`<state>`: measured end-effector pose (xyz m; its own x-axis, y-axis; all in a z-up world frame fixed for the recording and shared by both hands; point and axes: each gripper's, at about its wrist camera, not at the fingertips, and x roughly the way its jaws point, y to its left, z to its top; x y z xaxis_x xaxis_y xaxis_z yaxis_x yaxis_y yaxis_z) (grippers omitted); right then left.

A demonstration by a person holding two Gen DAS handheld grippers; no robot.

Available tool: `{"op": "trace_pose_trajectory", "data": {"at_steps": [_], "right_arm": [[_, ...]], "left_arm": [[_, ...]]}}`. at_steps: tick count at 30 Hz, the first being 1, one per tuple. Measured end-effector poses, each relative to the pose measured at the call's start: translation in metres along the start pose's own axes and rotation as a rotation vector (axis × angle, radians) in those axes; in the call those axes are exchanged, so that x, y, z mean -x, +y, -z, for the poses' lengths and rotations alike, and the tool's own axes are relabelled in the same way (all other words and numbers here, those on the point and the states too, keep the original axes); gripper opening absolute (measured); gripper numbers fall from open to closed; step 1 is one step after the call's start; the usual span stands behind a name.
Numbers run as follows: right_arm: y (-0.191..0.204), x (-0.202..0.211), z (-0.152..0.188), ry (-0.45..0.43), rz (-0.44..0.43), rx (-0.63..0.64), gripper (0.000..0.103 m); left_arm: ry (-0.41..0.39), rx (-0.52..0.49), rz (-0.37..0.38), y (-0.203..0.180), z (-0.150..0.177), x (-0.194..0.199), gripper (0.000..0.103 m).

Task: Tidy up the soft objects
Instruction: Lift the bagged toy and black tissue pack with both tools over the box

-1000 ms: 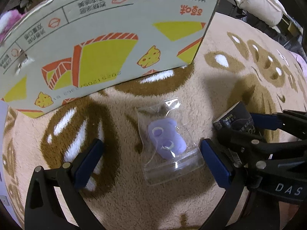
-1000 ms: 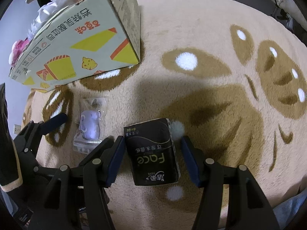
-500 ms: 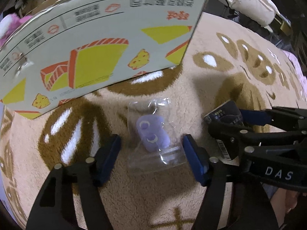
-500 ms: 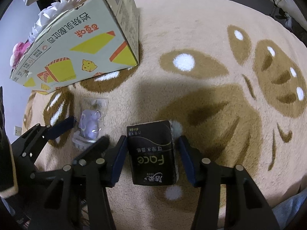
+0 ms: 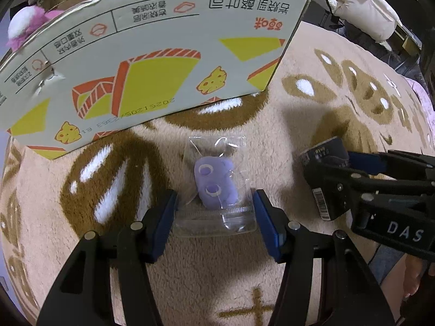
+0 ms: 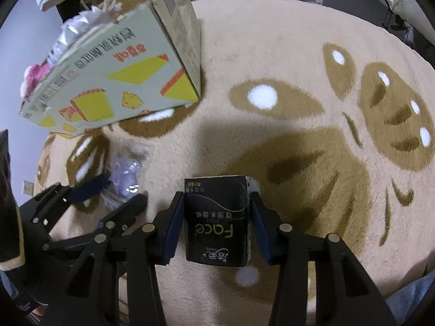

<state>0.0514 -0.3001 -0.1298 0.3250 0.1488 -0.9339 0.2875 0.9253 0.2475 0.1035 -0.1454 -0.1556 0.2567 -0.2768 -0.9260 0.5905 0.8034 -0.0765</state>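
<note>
A clear zip bag with a purple soft toy (image 5: 216, 184) lies on the beige rug. My left gripper (image 5: 214, 217) has its blue pads against both ends of the bag's zip edge. A black tissue pack (image 6: 216, 221) lies on the rug between the pads of my right gripper (image 6: 216, 228), which touch its two sides. The pack also shows in the left wrist view (image 5: 323, 157), and the bag in the right wrist view (image 6: 126, 175).
A printed cardboard box (image 5: 152, 62) stands on the rug just beyond the bag, with pink and white plush (image 6: 34, 77) in it. The rug (image 6: 299, 54) stretches right and far. White bedding (image 5: 361, 8) lies past its edge.
Both grippers have closed in: the left jaws narrowed onto the bag's zip edge, the right jaws narrowed onto the tissue pack. Both moved slightly forward.
</note>
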Motion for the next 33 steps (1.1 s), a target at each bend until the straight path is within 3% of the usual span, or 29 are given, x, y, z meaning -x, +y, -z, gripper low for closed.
{"op": "trace_pose_trajectory", "data": {"at_steps": [5, 12, 21, 27, 33], "right_arm": [[0.008, 0.020, 0.000, -0.092, 0.001, 0.048, 0.049], [0.013, 0.062, 0.003, -0.260, -0.053, 0.089, 0.049], [0.038, 0.118, 0.012, -0.488, -0.088, 0.186, 0.049], [0.062, 0.148, 0.015, -0.594, -0.113, 0.243, 0.049], [0.072, 0.171, 0.012, -0.676, -0.141, 0.252, 0.049]], "left_arm": [[0.010, -0.001, -0.023, -0.003, 0.005, 0.008, 0.056], [-0.076, 0.042, -0.064, -0.001, 0.009, 0.040, 0.056], [-0.279, -0.004, -0.184, -0.012, 0.020, 0.098, 0.056], [-0.429, 0.026, -0.230, -0.012, 0.024, 0.145, 0.056], [-0.491, 0.059, -0.256, -0.004, 0.017, 0.177, 0.056]]}}
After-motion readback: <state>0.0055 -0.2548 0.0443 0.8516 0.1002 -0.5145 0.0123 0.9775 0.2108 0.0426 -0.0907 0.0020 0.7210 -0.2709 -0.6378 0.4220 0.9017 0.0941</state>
